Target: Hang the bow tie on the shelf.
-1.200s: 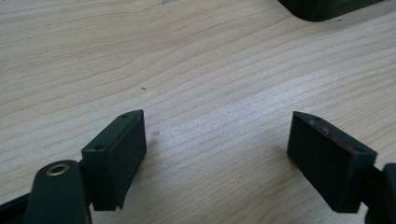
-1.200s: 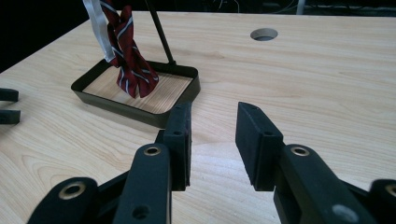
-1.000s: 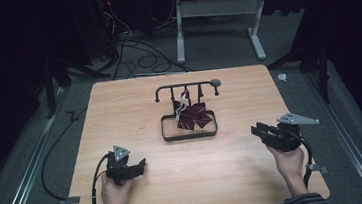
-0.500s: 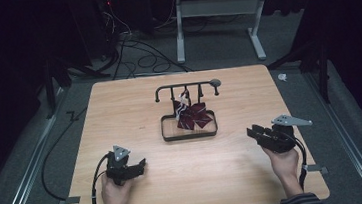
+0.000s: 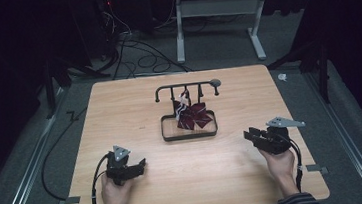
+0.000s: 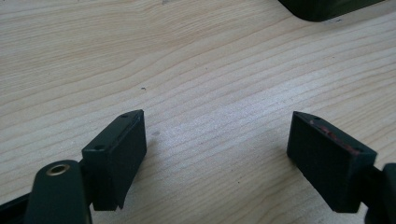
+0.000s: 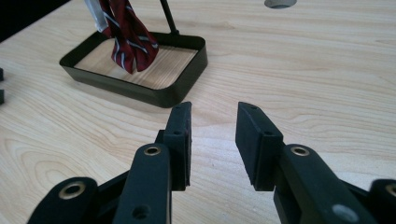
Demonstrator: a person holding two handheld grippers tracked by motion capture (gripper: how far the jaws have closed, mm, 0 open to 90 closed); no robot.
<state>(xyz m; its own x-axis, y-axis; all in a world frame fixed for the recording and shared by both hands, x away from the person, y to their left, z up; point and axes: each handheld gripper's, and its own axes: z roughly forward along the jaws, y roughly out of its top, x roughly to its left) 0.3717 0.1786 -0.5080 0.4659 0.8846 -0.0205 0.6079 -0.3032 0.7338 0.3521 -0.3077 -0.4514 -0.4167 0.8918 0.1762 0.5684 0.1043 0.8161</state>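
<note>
A black wire tray (image 5: 190, 135) sits at the table's middle, with a black hook rack (image 5: 185, 86) standing at its far edge. A dark red striped cloth (image 5: 193, 115) hangs from the rack into the tray. My left gripper (image 5: 142, 164) rests near the front left, its jaws wide open over bare wood (image 6: 217, 121). To the right of the tray is my right gripper (image 5: 248, 136), pointing toward it. Its jaws (image 7: 214, 112) stand a narrow gap apart with nothing between them. The tray (image 7: 184, 88) and the cloth (image 7: 128, 37) lie just ahead of it.
The wooden table (image 5: 119, 103) stands on grey carpet. A grey round knob (image 5: 215, 82) ends the rack's right side. Cables (image 5: 129, 51) and white desk legs (image 5: 257, 29) lie beyond the far edge. The tray's corner (image 6: 322, 7) shows in the left gripper view.
My right gripper has shifted slightly left and toward the front edge. The left gripper, tray and cloth have not moved.
</note>
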